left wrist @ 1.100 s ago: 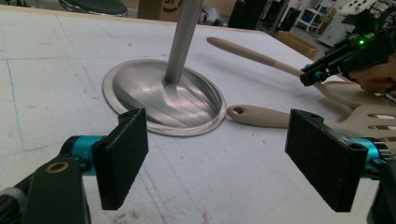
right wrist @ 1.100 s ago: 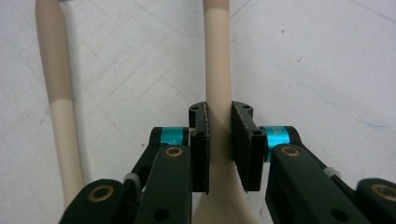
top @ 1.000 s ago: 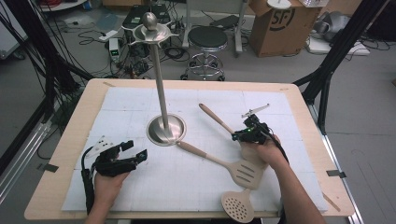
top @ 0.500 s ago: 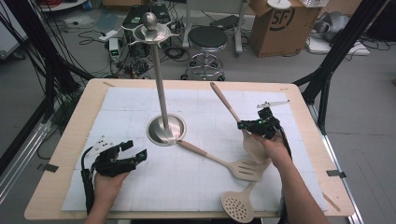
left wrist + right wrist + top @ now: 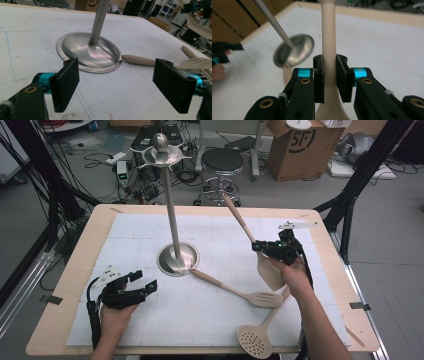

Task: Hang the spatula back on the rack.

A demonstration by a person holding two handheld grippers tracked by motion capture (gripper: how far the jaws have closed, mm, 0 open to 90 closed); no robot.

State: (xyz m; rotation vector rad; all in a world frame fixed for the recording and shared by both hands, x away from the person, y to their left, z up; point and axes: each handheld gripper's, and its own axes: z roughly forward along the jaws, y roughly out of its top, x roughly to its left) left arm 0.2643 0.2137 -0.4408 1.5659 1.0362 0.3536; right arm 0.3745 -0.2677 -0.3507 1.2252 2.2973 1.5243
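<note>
The right gripper [image 5: 272, 249], right of the metal stand [image 5: 176, 256], is clenched on the neck of a beige spatula [image 5: 243, 227], held off the mat with its handle angled up toward the stand's top. The left gripper [image 5: 142, 282], near-left of the stand's base, rests released with nothing between its jaws. 2 more utensils, a slotted turner [image 5: 240, 290] and a perforated skimmer [image 5: 256, 339], lie right of the base.

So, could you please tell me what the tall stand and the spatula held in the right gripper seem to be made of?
The stand looks like brushed metal, probably steel: its dished base mirrors the pole in the left gripper view. The spatula, clamped between the right gripper fingers, is matte beige with no visible grain; it could be pale wood or plastic, which the look leaves open.
</note>
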